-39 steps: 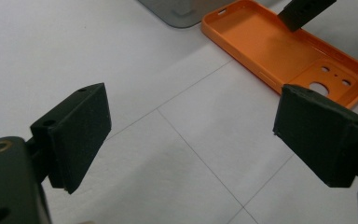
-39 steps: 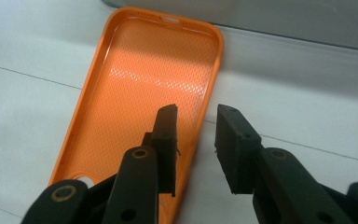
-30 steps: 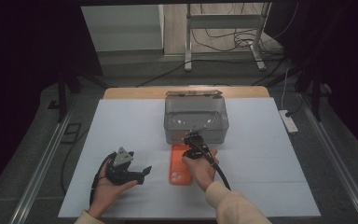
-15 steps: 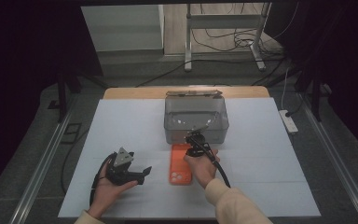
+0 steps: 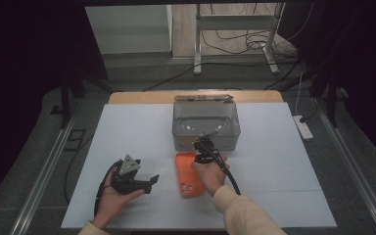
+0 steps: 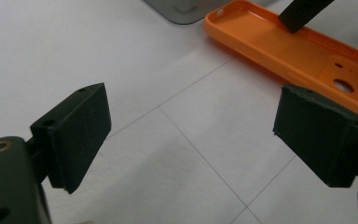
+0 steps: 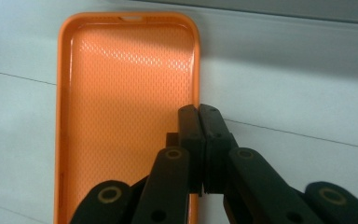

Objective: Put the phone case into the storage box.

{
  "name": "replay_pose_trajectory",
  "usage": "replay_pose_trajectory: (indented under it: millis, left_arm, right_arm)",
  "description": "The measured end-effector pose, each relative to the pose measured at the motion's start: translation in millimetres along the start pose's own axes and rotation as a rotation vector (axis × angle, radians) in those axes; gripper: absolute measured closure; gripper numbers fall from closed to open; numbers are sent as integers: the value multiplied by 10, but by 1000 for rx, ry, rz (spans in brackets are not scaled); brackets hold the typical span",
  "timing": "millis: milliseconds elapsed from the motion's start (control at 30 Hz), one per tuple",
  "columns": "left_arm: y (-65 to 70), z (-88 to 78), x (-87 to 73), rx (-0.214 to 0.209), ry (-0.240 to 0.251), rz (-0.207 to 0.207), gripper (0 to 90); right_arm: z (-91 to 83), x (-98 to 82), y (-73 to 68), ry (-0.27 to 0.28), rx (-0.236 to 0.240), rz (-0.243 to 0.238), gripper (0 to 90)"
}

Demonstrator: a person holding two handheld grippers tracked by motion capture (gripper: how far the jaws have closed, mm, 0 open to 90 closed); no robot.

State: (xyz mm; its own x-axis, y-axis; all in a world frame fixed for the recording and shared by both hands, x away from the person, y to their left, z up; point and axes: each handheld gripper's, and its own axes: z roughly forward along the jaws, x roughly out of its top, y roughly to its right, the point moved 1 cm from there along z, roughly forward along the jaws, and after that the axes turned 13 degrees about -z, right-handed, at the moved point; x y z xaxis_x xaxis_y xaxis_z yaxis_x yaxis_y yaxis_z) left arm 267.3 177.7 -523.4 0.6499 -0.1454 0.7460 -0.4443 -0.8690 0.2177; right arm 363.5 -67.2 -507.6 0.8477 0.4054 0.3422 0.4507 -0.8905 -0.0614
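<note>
The orange phone case (image 7: 126, 116) is cut off at the bottom edge (right gripper view); its right rim is hidden behind the right gripper (image 7: 199, 112).

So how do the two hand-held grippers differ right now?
The left hand-held gripper has its jaws wide apart with nothing between them; the right hand-held gripper has just closed its jaws on the side wall of the orange phone case. The left one sits apart from the case, over the white table; the right one is at its edge. Both have black jaws.
</note>
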Motion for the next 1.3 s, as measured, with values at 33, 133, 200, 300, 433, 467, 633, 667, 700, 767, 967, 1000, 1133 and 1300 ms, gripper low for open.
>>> replay_pose_trajectory:
  millis: [33,133,200,300,433,467,633,667,700,767,967,1000,1133,1300]
  left_arm:
    - [-2,0,1,1,-1,1,112]
    - [1,1,-1,1,-1,1,112]
    - [2,0,0,1,-1,1,112]
    - [-2,-3,-1,2,-2,-1,112]
    - [-7,-3,-4,2,-2,-2,112]
    - [-7,-4,-5,2,-2,-3,112]
    - [-13,-3,-8,1,-3,-6,112]
    - [-14,-3,-8,1,-4,-5,112]
    - [-15,-4,-9,1,-4,-6,112]
    - [-16,-6,-10,1,-4,-6,113]
    - [-40,-4,-20,5,-5,-15,113]
    - [-41,-3,-22,5,-6,-16,114]
    - [-43,-1,-37,13,-12,-14,114]
    - [-49,10,-52,23,-17,-10,114]
  right_arm:
    - [-16,1,9,2,6,4,893]
    - [-72,3,38,11,21,15,893]
    - [-115,0,58,22,36,13,893]
    - [-186,-1,70,41,40,5,893]
    - [-263,-12,68,57,53,-22,893]
    - [-283,-16,75,59,56,-31,893]
    - [-359,-38,133,82,68,-74,893]
    - [-371,-42,146,81,73,-81,893]
    - [-384,-45,160,84,74,-89,893]
    - [-413,-47,183,96,66,-115,893]
    - [-501,-60,228,135,76,-171,893]
    - [-516,-63,237,140,79,-182,893]
    - [-563,-55,255,163,66,-231,893]
    - [-601,-14,320,180,75,-278,893]
